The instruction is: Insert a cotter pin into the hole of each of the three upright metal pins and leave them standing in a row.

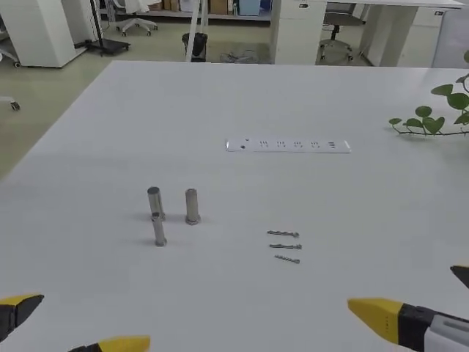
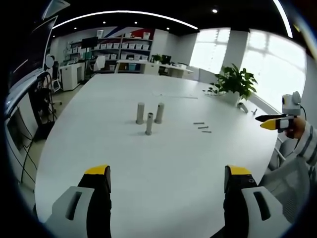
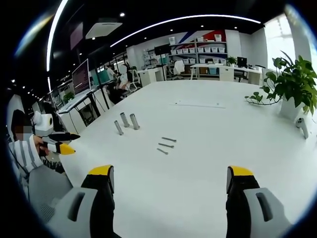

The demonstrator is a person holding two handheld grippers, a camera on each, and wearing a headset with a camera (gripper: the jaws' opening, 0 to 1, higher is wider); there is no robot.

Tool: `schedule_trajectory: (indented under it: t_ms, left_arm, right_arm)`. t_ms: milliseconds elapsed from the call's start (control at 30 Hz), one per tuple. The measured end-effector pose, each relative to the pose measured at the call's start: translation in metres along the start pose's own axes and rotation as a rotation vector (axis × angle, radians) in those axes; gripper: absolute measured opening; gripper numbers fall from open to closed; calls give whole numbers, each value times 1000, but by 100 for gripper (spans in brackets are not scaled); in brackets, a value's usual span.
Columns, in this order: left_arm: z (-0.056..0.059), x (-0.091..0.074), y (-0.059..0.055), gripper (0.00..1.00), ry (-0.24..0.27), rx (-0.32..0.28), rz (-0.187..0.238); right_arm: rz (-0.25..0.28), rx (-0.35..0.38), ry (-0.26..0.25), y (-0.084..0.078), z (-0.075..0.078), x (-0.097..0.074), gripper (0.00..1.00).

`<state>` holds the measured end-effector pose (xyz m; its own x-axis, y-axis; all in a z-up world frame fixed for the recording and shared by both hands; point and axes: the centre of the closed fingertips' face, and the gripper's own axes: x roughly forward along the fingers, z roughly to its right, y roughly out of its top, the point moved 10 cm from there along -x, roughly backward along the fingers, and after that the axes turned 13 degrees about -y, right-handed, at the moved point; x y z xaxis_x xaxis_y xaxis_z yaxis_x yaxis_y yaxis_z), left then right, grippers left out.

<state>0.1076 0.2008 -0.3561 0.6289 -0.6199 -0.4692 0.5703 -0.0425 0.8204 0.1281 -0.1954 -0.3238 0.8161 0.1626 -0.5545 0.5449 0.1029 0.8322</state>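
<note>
Left gripper [image 2: 168, 178]: jaws spread wide, nothing between them, held over the near edge of the table [image 1: 220, 95]. Three metal pins [image 1: 192, 206] stand upright left of centre in a tight cluster: two side by side, the third just in front of the left one. No cotter pin is fitted. Three cotter pins [image 1: 286, 246] lie flat to their right, well apart from them, parallel, one behind another. A power strip [image 1: 288, 145] lies farther back. Right gripper [image 3: 168, 178]: jaws released, empty, at the near right. A plant [image 1: 440, 117] sits at the far right edge.
</note>
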Motion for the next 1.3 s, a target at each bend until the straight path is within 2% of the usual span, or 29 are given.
schedule_trajectory:
  t_ms: [200, 500, 667, 1033, 1300]
  left_arm:
    - [-5, 4, 6, 92, -10, 5, 17]
    - [-10, 10, 18, 88, -15, 62, -4]
    - [-13, 12, 28, 87, -22, 69, 29]
    - [-24, 24, 44, 79, -36, 128, 22]
    - [-32, 37, 58, 71, -56, 170, 49]
  right_arm:
    - [-2, -9, -9, 3, 0, 1, 93]
    - [-13, -24, -11, 5, -2, 1, 93]
    - [-18, -30, -16, 5, -3, 1, 93]
    - [-26, -44, -14, 7, -5, 3, 93]
    - [-35, -56, -11, 7, -6, 3, 93]
